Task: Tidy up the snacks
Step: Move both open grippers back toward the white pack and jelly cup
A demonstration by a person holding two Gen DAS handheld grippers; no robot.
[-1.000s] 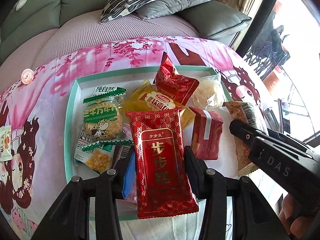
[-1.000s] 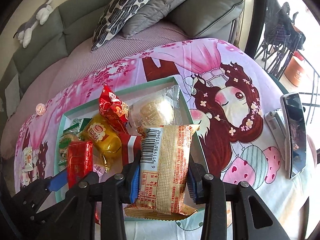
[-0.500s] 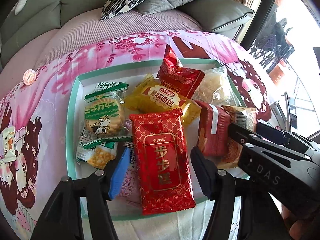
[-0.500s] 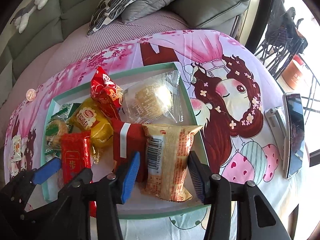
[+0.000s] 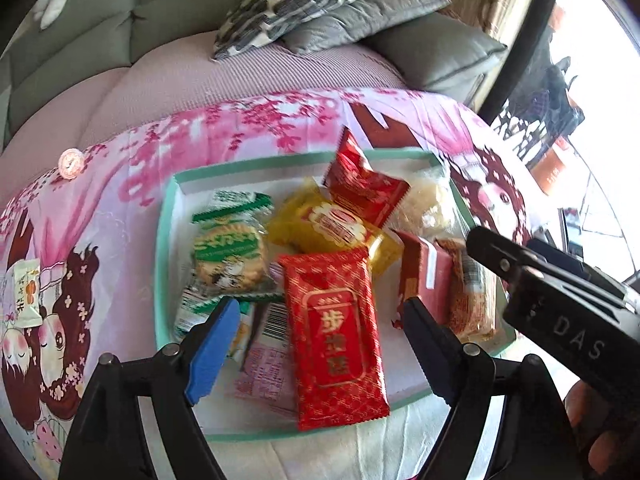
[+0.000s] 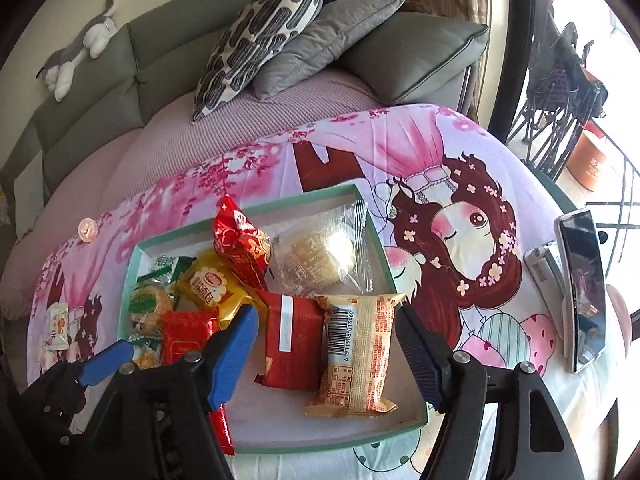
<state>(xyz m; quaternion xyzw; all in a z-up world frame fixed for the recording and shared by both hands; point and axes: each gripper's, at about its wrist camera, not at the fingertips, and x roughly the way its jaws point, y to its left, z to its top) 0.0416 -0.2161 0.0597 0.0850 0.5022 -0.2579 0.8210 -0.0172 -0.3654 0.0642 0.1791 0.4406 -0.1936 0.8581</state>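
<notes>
While both grippers' fingers spread wider, untouched packets lie in the tray (image 6: 404,426).

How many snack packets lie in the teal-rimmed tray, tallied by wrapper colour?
Red: 3, crinkled red pouch, white-striped red pack, gold-lettered red bar
Green-and-white biscuit packets: 2
Yellow packet: 1
Clear pastry packet: 1
Beige barcoded packet: 1
Pale pink packet, partly covered: 1
Total: 9

Cartoon-print table (image 6: 460,168) bearing teal tray (image 6: 384,264), phone (image 6: 582,292), perhaps a candy (image 6: 87,229).
</notes>
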